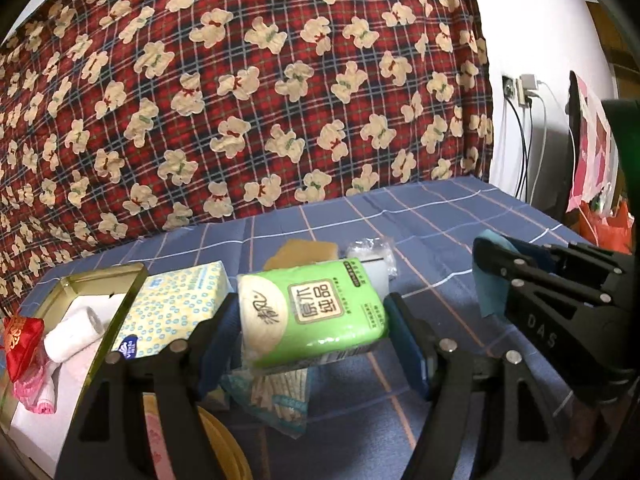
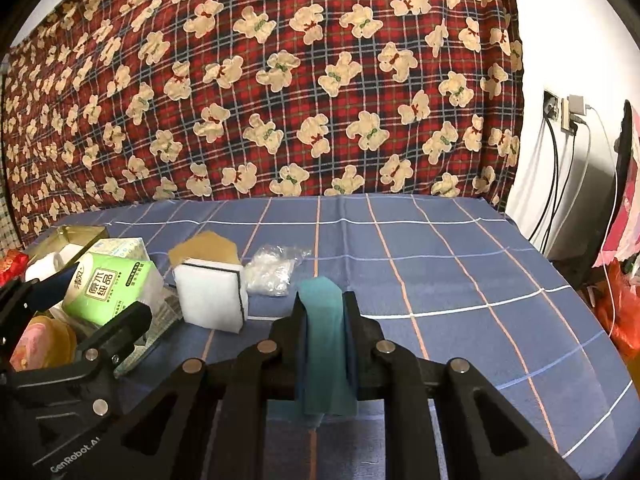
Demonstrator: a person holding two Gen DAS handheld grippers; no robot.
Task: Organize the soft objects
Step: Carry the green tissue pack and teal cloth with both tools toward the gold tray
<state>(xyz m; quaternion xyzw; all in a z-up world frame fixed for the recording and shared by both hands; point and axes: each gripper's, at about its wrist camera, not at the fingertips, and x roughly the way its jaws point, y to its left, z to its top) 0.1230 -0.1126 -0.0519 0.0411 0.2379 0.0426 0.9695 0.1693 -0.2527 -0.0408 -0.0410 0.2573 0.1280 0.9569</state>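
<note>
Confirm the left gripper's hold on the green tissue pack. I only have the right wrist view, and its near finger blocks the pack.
Observer: In the left wrist view, both pads of the left gripper press on opposite ends of the green tissue pack.
Operator: Anything underneath it?
Observer: Yes, a cotton swab packet lies on the bed just below the pack.
Operator: What is inside the gold tin?
Observer: A white roll and a pink cloth. A red pouch sits at its left edge.
</note>
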